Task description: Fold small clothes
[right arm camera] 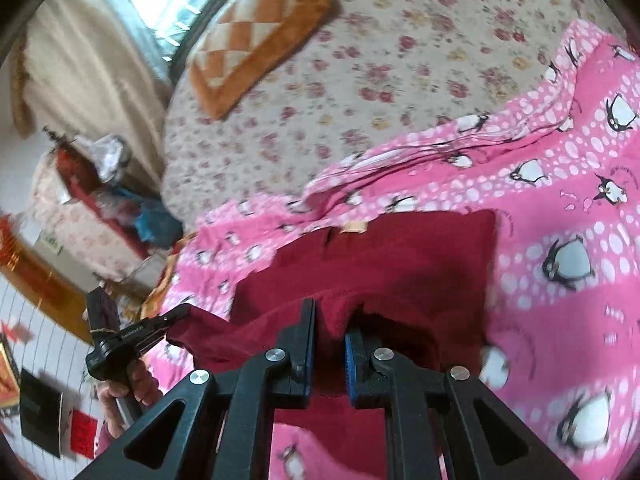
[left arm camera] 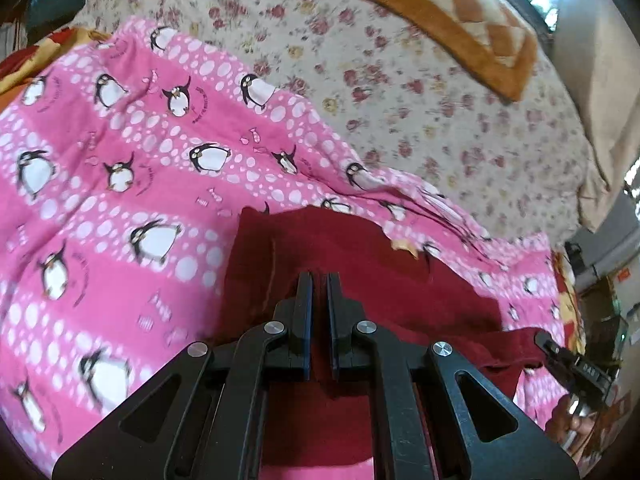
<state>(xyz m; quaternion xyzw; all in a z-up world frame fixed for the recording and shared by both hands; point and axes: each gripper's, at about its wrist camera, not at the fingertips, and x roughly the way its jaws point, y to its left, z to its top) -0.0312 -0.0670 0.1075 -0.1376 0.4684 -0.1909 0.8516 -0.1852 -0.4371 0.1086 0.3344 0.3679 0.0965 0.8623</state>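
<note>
A dark red garment lies on a pink penguin-print blanket. My left gripper is shut on the garment's near edge, its jaws almost together with a thin layer of cloth between them. My right gripper is shut on a bunched fold of the same garment, the red cloth draped between and over its jaws. Each gripper shows in the other's view, pinching a corner: the right one in the left wrist view, the left one in the right wrist view.
The blanket lies on a floral bedspread. An orange and cream checked cushion sits at the far side of the bed. A cluttered box and shelf stand beside the bed in the right wrist view.
</note>
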